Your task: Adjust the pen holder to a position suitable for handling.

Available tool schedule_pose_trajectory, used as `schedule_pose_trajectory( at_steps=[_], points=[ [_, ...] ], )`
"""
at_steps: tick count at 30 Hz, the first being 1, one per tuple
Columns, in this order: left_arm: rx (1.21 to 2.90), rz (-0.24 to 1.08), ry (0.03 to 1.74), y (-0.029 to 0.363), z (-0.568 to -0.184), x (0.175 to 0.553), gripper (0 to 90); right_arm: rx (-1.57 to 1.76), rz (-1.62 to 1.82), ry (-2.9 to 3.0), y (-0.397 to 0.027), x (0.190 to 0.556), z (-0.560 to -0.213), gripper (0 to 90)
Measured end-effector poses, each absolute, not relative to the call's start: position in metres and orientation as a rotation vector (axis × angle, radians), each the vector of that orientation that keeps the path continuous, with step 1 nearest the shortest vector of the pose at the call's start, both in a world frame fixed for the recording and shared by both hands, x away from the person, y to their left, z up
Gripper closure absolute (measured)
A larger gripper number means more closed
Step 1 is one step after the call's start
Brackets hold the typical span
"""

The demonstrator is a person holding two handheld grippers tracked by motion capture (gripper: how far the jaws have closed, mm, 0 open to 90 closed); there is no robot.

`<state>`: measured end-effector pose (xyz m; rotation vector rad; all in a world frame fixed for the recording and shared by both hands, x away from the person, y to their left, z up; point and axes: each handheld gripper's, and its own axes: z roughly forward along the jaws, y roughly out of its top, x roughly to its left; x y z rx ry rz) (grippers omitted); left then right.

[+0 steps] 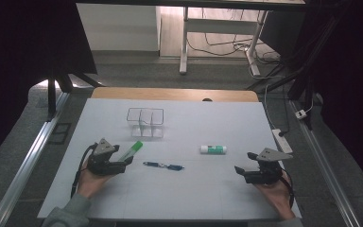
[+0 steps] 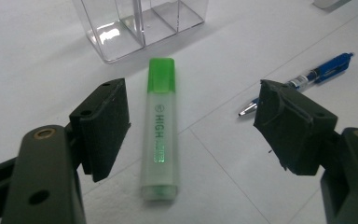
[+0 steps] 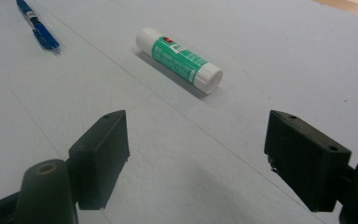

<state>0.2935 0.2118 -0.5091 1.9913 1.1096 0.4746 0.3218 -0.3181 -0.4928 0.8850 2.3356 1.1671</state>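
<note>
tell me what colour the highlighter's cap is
Bright green, clearest in the left gripper view: highlighter, cap.

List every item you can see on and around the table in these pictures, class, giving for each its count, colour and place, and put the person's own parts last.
Clear plastic organiser box with compartments: one, see-through, far middle of the table, upright.
Green highlighter pen with a frosted barrel: one, green and frosted white, lying flat between the open jaws of the left gripper, cap toward the organiser.
Blue ballpoint pen: one, blue, lying flat at the table's middle.
Glue stick with a green label: one, white and green, lying flat ahead of the right gripper.
White table top: one, white.
White power strip: one, on the floor at the right.
Left gripper: one, black, open.
Right gripper: one, black, open.
Hands: two, near edge.
</note>
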Motion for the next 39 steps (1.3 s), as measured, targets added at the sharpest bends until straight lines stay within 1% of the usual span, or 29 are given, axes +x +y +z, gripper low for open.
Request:
schedule_pose_trajectory(
  at_steps=[24, 39],
  points=[
    [1.967, 0.466, 1.149, 0.221, -0.499, 0.334, 28.2, 0.896, 1.164, 2.330, -0.316, 0.323, -0.494, 21.6],
    [1.947, 0.477, 1.215, 0.230, -0.500, 0.361, 33.8, 0.900, 1.159, 2.330, -0.316, 0.323, -0.495, 21.7]
  ],
)
